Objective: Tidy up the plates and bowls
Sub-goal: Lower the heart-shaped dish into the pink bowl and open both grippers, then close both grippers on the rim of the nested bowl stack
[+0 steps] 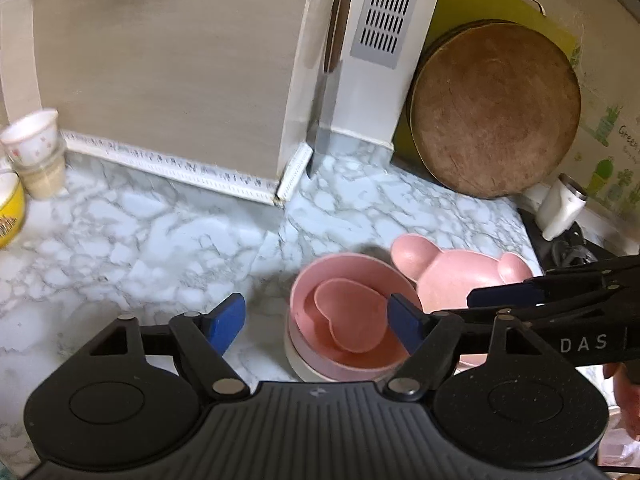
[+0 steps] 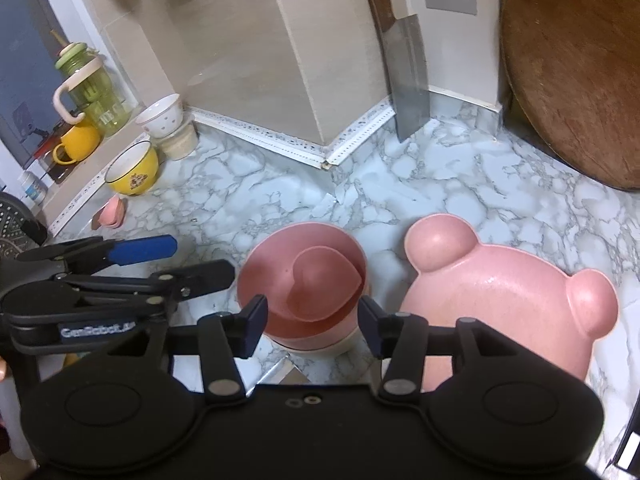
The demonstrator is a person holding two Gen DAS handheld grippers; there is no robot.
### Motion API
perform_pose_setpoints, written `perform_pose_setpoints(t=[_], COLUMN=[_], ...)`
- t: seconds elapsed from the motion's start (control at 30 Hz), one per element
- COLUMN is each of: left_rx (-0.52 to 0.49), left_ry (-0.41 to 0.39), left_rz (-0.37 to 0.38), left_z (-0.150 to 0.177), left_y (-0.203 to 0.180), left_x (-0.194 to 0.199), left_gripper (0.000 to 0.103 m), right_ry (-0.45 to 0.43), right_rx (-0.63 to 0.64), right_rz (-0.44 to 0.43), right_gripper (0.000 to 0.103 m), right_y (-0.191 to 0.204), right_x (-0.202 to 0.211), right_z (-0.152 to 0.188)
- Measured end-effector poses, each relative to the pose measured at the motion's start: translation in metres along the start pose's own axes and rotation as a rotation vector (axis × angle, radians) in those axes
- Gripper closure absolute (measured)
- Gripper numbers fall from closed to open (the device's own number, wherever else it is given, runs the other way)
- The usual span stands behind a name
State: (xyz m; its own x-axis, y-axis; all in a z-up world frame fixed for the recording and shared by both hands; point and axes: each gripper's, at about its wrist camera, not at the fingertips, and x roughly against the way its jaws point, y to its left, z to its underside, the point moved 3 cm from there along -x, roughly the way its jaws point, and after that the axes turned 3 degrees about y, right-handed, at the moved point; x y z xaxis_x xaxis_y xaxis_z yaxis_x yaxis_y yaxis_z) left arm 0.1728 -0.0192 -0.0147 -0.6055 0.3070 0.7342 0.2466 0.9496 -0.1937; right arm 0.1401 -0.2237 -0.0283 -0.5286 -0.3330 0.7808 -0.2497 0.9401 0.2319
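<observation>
A pink round bowl (image 1: 308,288) (image 2: 256,276) holds a small pink heart-shaped dish (image 1: 352,316) (image 2: 320,288) and sits nested in a cream bowl (image 1: 298,360) (image 2: 340,346) on the marble counter. Just right of the stack lies a pink bear-shaped plate (image 1: 452,276) (image 2: 500,300). My left gripper (image 1: 316,322) (image 2: 176,264) is open, hovering left of the stack and gripping nothing. My right gripper (image 2: 312,322) (image 1: 480,304) is also open and holds nothing. It hangs over the gap between the stack and the bear plate.
A cleaver (image 2: 408,92) leans on the wall corner behind. A round wooden board (image 1: 496,108) stands at the back right. At the left are a yellow bowl (image 2: 132,168), stacked cups (image 2: 164,120), a small pink dish (image 2: 110,212), a yellow mug (image 2: 80,142) and a green bottle (image 2: 88,84).
</observation>
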Motion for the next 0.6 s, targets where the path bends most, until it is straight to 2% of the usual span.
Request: perform_pose_setpoints(t=[0.07, 0.2, 0.27, 0.33, 0.43, 0.6], left_rx=[0.006, 0.001, 0.008, 0.006, 0.010, 0.039], left_ry=[0.009, 0.022, 0.031, 0.037, 0.049, 0.076], left_rz=[-0.003, -0.035, -0.043, -0.052, -0.064, -0.065], left_z=[-0.001, -0.002, -0.003, -0.003, -0.004, -0.009], left_y=[0.004, 0.011, 0.015, 0.018, 0.023, 0.033], left_x=[-0.002, -0.007, -0.011, -0.015, -0.020, -0.032], left_gripper=[0.025, 0.025, 0.025, 0.025, 0.025, 0.025], right_ry=[-0.009, -0.012, -0.018, -0.025, -0.038, -0.030], right_rx=[-0.022, -0.062, -0.091, -0.114, -0.166, -0.241], right_rz=[0.006, 0.026, 0.039, 0.053, 0.085, 0.106], right_gripper=[0.035, 0.029, 0.018, 0.016, 0.005, 0.005], right_y=[-0.002, -0.003, -0.005, -0.005, -0.007, -0.010], right_x=[0.000, -0.003, -0.006, -0.009, -0.013, -0.022], right_z=[0.002, 0.002, 0.002, 0.002, 0.004, 0.007])
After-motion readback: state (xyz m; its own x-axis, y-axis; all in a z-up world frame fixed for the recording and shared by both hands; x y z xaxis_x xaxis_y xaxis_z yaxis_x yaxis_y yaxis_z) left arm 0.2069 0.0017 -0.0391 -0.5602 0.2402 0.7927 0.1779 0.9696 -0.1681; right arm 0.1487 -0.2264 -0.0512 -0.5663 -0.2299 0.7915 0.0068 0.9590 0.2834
